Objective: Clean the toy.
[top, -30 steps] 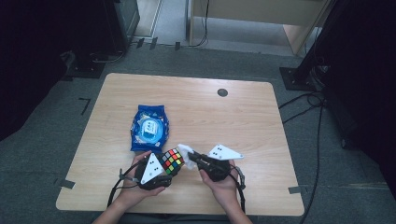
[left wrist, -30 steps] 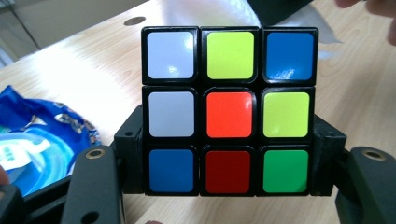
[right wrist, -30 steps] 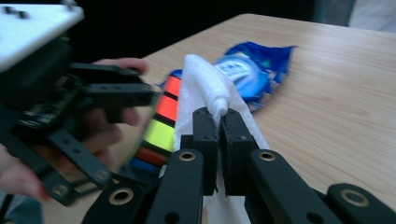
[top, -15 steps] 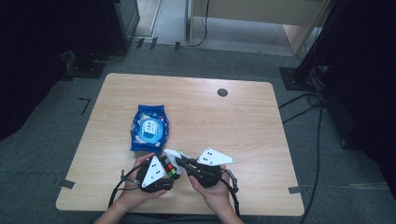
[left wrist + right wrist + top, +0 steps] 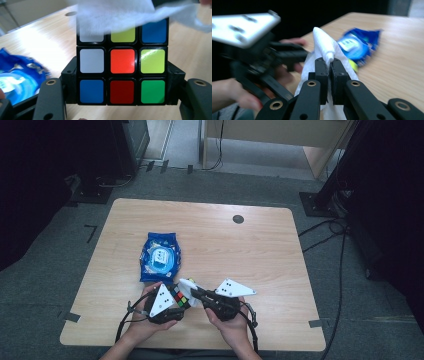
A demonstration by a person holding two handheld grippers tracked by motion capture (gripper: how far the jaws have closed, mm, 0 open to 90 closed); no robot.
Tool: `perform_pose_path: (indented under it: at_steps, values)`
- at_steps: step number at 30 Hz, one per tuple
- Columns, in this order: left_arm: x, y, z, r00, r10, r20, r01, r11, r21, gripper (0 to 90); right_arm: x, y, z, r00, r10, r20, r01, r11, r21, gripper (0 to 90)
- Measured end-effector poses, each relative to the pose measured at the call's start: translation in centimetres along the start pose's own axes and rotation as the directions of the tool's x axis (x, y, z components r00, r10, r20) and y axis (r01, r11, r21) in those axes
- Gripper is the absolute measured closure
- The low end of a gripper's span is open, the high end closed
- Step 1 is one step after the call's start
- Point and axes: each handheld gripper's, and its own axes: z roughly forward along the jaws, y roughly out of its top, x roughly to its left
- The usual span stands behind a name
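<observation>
- Compared with a second ago, the right claw [image 5: 194, 292] has moved in toward the left one: back then the puzzle cube [image 5: 181, 296] sat plainly between the two with the white wipe [image 5: 187, 284] off to its right, and now the wipe lies over the cube's top edge.
- That suggests the wiping of the cube is under way; judging by the contact, only the upper part is being covered so far, and the other faces are probably yet to be done.
- The left claw [image 5: 122, 87] has not shifted; its jaws stand fairly wide and press on the cube's two sides, holding it above the near edge of the desk [image 5: 260, 250].
- The right claw [image 5: 329, 65] is pinched nearly closed on a fold of the wipe [image 5: 323, 47], which sticks up between the jaws and trails below them.
- In the left gripper view the cube [image 5: 122, 72] faces the camera squarely: a grid of glossy stickers in a black frame, with an orange centre, white and yellow-green beside it, and blue, red and green along the bottom.
- The wipe [image 5: 115, 15] drapes over the top row, half hiding a white, a yellow-green and a blue sticker.
- A blue packet of wipes [image 5: 160, 256] lies on the desk just beyond the hands, near the cube but apart from it.
</observation>
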Motion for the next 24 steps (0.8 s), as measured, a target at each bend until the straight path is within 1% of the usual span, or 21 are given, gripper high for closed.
perform_pose_path:
  at_steps: [2, 3, 4, 5, 6, 7, 9, 10, 11, 12, 13, 14, 15, 16, 17, 18, 19, 20, 22, 23, 24]
  values:
    - [-0.4, 0.2, 0.1, 0.9998, 0.007, 0.017, -0.007, 1.0, -0.004, 34.2, 0.4, 0.2, 0.0, 0.9998, -0.021, -0.003, 0.021, 1.0, -0.004, 86.3]
    - [-0.5, 0.2, 0.1, 0.9999, 0.006, 0.016, -0.006, 1.0, -0.002, 34.2, 0.4, 0.2, 0.1, 0.9997, -0.025, 0.003, 0.025, 1.0, -0.006, 86.1]
    - [-0.4, 0.2, 0.1, 0.9999, 0.001, 0.013, -0.001, 1.0, -0.001, 34.2, 0.3, 0.2, 0.1, 0.9998, -0.018, 0.009, 0.018, 1.0, -0.006, 86.1]
    - [-0.2, 0.2, 0.0, 0.9999, -0.005, 0.012, 0.005, 1.0, -0.004, 34.2, -0.3, 0.0, 0.0, 0.9997, -0.001, 0.025, 0.001, 1.0, -0.004, 86.1]
    - [0.1, 0.2, -0.2, 0.9997, -0.02, 0.015, 0.02, 0.9997, -0.013, 34.2, -0.8, -0.1, 0.0, 0.9985, 0.013, 0.053, -0.014, 1.0, 0.009, 86.2]
    - [0.3, 0.3, -0.3, 0.9995, -0.029, 0.015, 0.029, 0.9994, -0.019, 34.2, -1.3, -0.4, 0.0, 0.9959, 0.019, 0.088, -0.021, 1.0, 0.021, 86.2]
    - [0.8, 0.3, -0.6, 0.9992, -0.04, 0.005, 0.04, 0.9989, -0.025, 34.2, -2.5, -1.0, 0.0, 0.9917, 0.02, 0.127, -0.026, 0.999, 0.042, 85.9]
    - [1.0, 0.3, -0.7, 0.9988, -0.048, 0.003, 0.048, 0.9983, -0.034, 34.2, -3.1, -1.2, 0.1, 0.986, 0.005, 0.167, -0.018, 0.997, 0.081, 85.8]
    - [1.1, 0.3, -0.8, 0.9981, -0.061, 0.003, 0.061, 0.9972, -0.044, 34.2, -3.7, -1.4, 0.1, 0.9765, -0.008, 0.215, -0.017, 0.993, 0.113, 85.8]
    - [1.2, 0.4, -0.9, 0.998, -0.062, -0.002, 0.062, 0.997, -0.045, 34.2, -4.6, -1.7, -0.2, 0.9696, 0.01, 0.244, -0.04, 0.993, 0.115, 85.8]
    - [1.3, 0.4, -0.9, 0.9978, -0.066, -0.006, 0.065, 0.9968, -0.046, 34.2, -5.3, -1.8, -0.4, 0.9634, 0.051, 0.263, -0.083, 0.99, 0.113, 85.8]
    - [1.4, 0.3, -0.8, 0.9976, -0.069, -0.01, 0.068, 0.9968, -0.041, 34.2, -5.7, -1.8, -0.6, 0.9552, 0.073, 0.287, -0.109, 0.988, 0.111, 85.6]
    - [1.4, 0.3, -0.8, 0.9975, -0.069, -0.014, 0.068, 0.997, -0.037, 34.2, -6.3, -1.8, -1.0, 0.9407, 0.089, 0.327, -0.128, 0.987, 0.099, 83.8]
    - [1.4, 0.2, -0.7, 0.9973, -0.07, -0.022, 0.069, 0.9971, -0.031, 34.2, -6.5, -1.8, -1.2, 0.9321, 0.097, 0.349, -0.137, 0.986, 0.094, 81.3]
    - [1.4, 0.2, -0.6, 0.9973, -0.069, -0.025, 0.069, 0.9973, -0.026, 34.2, -6.8, -1.8, -1.4, 0.9188, 0.105, 0.38, -0.149, 0.985, 0.087, 75.4]
    - [1.4, 0.1, -0.5, 0.9969, -0.073, -0.028, 0.072, 0.9971, -0.024, 34.2, -6.9, -1.8, -1.7, 0.9092, 0.123, 0.398, -0.162, 0.985, 0.065, 69.1]
    - [1.4, 0.1, -0.5, 0.9968, -0.074, -0.031, 0.074, 0.997, -0.022, 34.2, -6.8, -1.7, -1.9, 0.9088, 0.139, 0.393, -0.17, 0.984, 0.045, 65.6]
    - [1.4, 0.1, -0.4, 0.9964, -0.078, -0.034, 0.077, 0.9968, -0.02, 34.2, -6.6, -1.6, -2.0, 0.9164, 0.152, 0.37, -0.173, 0.985, 0.025, 61.2]
    - [1.4, 0.2, -0.3, 0.9958, -0.083, -0.038, 0.083, 0.9964, -0.019, 34.2, -5.9, -1.2, -2.2, 0.9393, 0.158, 0.304, -0.161, 0.987, -0.016, 55.4]
    - [1.5, 0.2, -0.3, 0.9956, -0.085, -0.041, 0.084, 0.9963, -0.018, 34.2, -5.0, -0.8, -2.1, 0.9539, 0.151, 0.259, -0.149, 0.988, -0.026, 52.3]
    - [1.5, 0.2, -0.2, 0.9951, -0.089, -0.044, 0.088, 0.996, -0.016, 34.1, -4.5, -0.6, -2.0, 0.9617, 0.147, 0.231, -0.145, 0.989, -0.028, 49.4]
